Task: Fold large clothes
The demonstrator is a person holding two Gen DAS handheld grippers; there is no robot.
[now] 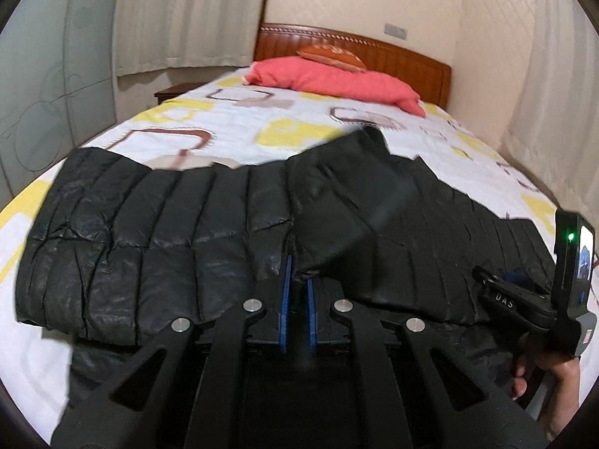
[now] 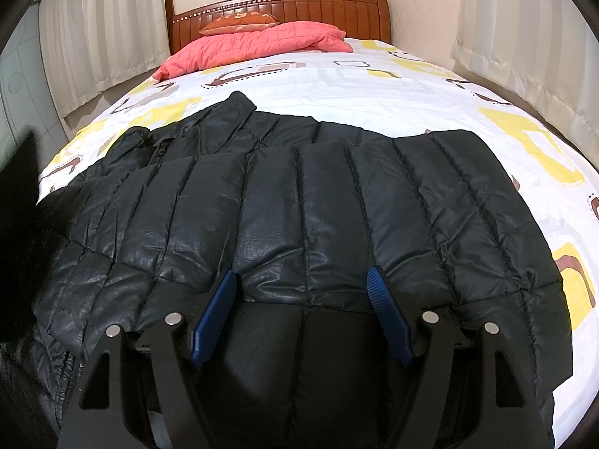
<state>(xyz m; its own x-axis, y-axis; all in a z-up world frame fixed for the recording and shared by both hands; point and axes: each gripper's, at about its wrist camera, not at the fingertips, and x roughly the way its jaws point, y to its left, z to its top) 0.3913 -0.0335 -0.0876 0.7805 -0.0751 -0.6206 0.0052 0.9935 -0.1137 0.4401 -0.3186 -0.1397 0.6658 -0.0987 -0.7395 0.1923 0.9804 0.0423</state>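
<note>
A black quilted puffer jacket (image 1: 149, 243) (image 2: 299, 194) lies spread across the near end of the bed. My left gripper (image 1: 297, 284) is shut on an edge of the jacket, and the pinched flap (image 1: 355, 194) rises from the pads and drapes back over the jacket's body. My right gripper (image 2: 303, 299) is open wide, its blue pads (image 2: 221, 307) astride a quilted panel near the jacket's front edge, with no pinch visible. In the left wrist view the right gripper (image 1: 498, 278) sits low at the right, held by a hand (image 1: 543, 393).
The bed sheet (image 1: 299, 119) (image 2: 374, 86) is white with yellow and brown squares. A pink quilt (image 1: 337, 82) (image 2: 254, 45) and an orange cushion (image 2: 239, 20) lie by the wooden headboard (image 2: 299, 7). Curtains (image 2: 93, 37) hang on both sides, and a nightstand (image 1: 176, 91) stands at the left.
</note>
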